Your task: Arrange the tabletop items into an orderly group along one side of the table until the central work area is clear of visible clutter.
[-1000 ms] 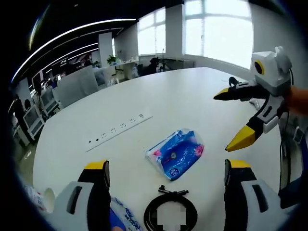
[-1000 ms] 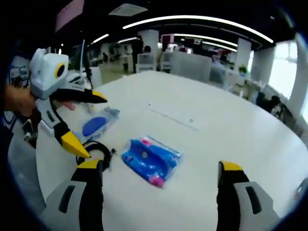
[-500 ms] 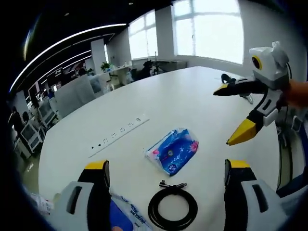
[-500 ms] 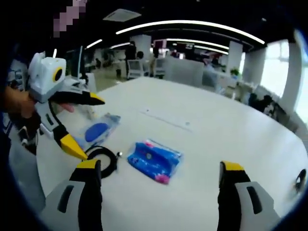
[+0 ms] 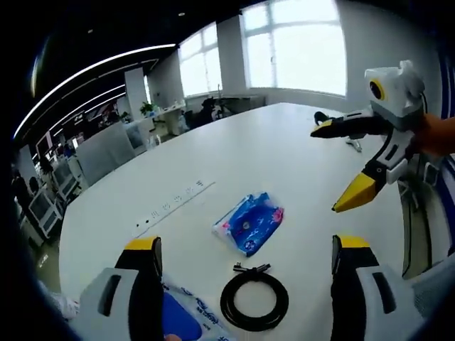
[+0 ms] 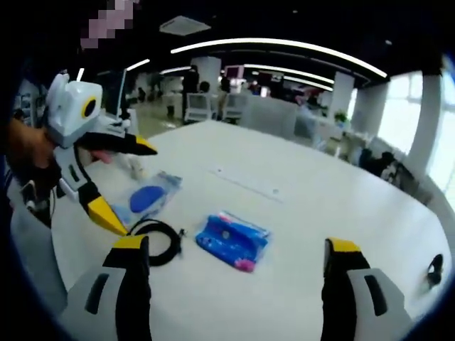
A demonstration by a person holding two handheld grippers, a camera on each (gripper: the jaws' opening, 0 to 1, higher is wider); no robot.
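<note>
The white counter point(image 5: 284, 163) takes up most of both views, its near edge cut off behind the jaws. In the left gripper view the left hand-held gripper point(image 5: 247, 263) stands with jaws wide apart at the bottom of the frame, holding nothing. The right hand-held gripper point(image 5: 343, 165) enters at the upper right, jaws spread, also holding nothing; the person's hand on it is cut off by the rim.

A clear packet with a blue patch point(image 5: 181, 320) sits at the bottom left, mostly hidden behind the left jaw; in the right gripper view it lies at centre left point(image 6: 147, 199), too blurred to tell what is in it. The blue tissue pack point(image 5: 249, 222) lies mid-frame on the counter, print too small to read. A coiled black cable point(image 5: 254, 300) lies just below it, near but apart. A strip of sockets point(image 5: 174, 208) runs flush in the counter to the upper left of the pack. A small dark object point(image 6: 434, 268) at the right edge of the right gripper view cannot be identified.

Against a second ago, both views have pulled back, so the cable coil shows whole; the items have not moved.
</note>
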